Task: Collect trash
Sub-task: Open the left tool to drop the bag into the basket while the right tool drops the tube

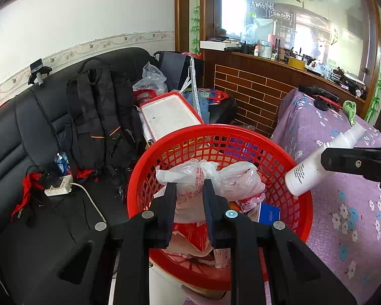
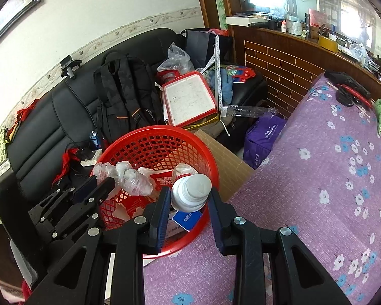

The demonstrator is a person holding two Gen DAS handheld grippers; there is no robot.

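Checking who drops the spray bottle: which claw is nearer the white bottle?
Right. The right claw is clamped on the white bottle above the red basket rim; the left claw grips a plastic bag across the basket.

Both claws clamped, angled downward.

Both tools are made of matte black plastic. The left gripper has two flat fingers with dark blue ribbed pads on the inner sides, round silver screws at the joints and triangular holes in its wide arms. The right gripper has the same build, with the same silver screws and blue pads.
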